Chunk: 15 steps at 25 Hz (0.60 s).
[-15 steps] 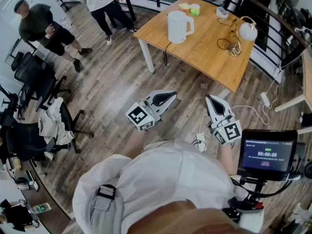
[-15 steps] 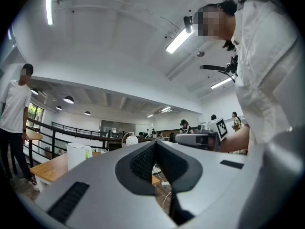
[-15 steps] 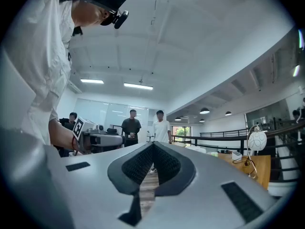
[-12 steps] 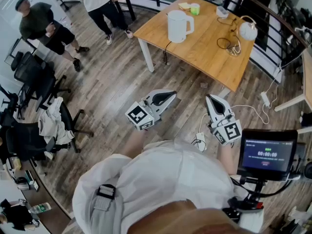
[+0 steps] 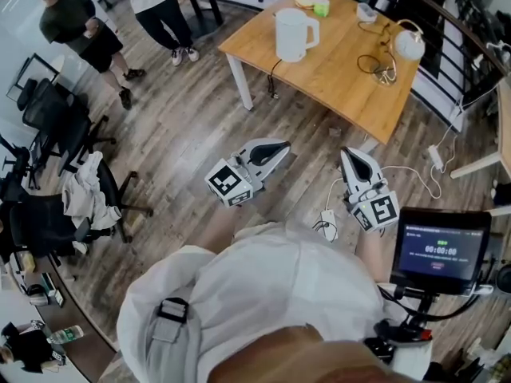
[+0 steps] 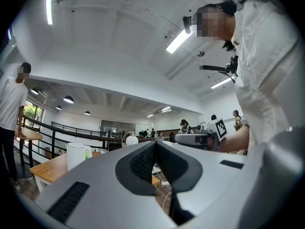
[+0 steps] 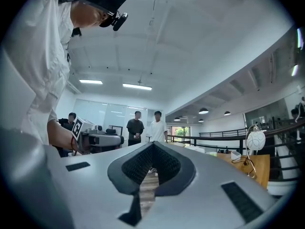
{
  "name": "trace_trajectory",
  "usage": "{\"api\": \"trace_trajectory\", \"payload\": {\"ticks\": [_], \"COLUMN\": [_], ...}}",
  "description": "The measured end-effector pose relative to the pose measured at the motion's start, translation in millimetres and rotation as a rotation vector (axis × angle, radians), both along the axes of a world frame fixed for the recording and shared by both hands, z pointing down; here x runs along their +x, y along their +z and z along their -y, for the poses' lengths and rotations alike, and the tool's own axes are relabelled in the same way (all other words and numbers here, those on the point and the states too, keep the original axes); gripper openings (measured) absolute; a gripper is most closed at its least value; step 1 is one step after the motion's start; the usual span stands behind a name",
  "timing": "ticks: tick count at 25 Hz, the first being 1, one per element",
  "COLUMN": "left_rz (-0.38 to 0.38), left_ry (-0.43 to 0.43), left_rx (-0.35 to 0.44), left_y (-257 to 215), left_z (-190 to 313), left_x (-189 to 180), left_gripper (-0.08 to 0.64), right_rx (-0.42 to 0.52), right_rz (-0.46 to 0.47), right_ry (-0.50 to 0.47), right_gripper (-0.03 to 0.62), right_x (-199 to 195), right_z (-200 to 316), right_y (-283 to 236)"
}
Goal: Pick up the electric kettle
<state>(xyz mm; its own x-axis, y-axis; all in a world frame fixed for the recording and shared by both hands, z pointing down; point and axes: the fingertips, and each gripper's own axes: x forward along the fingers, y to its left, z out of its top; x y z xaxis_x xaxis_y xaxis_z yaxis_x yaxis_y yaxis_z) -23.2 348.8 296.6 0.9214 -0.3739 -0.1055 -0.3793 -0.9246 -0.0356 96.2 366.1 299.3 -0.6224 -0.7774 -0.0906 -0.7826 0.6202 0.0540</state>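
Both tongs are clamped tight and carrying nothing: in the left gripper view the left gripper (image 6: pixel 155 145) shows its two ribbed black pads pressed together inside a smooth pale-grey shell, and the right gripper (image 7: pixel 152 145) looks just the same in the right gripper view. From the head view, the left gripper (image 5: pixel 281 145) and the right gripper (image 5: pixel 348 152) hang side by side over the grey-brown plank floor (image 5: pixel 184 134), each with a cube of black-and-white square markers at its rear. The electric kettle (image 5: pixel 294 35) is well apart from both, up ahead: a plain white, smooth-sided jug with a looped handle, standing on the light wooden table (image 5: pixel 343 82) near its left edge, a dark cord dropping off the table beside a white leg. The kettle (image 6: pixel 76 155) also shows at the left in the left gripper view; no brand can be read on it. Farther along the tabletop sit a green cup (image 5: pixel 321 8), a tangle of cables and a round white fan-like thing (image 5: pixel 409 46). A small screen (image 5: pixel 441 250) at the lower right shows a row of digits that looks like all zeros. Against half a second ago, table and kettle sit slightly higher in the head view, the two bystanders (image 5: pixel 76 26) have drifted upward too, and the tongs are as shut as before.
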Motion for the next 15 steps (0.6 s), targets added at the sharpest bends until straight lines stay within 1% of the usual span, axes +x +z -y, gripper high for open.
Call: {"api": "trace_trajectory", "payload": {"ticks": [4,15], "left_rz": [-0.009,-0.005], "left_ry": [-0.005,-0.026], "left_rx": [-0.018,-0.017], "left_y": [-1.7,0.1], "left_z": [-1.0,-5.9], "left_x": [-0.6,-4.6], "left_gripper": [0.008,0.008], "right_rx": [0.006,0.011], "right_rz": [-0.002,0.000], "right_ry": [-0.009,-0.022], "right_gripper": [0.009,0.009], "right_x": [-1.3,-0.2], "right_z": [-0.8,-2.0], "right_y": [-0.1,2.9]}}
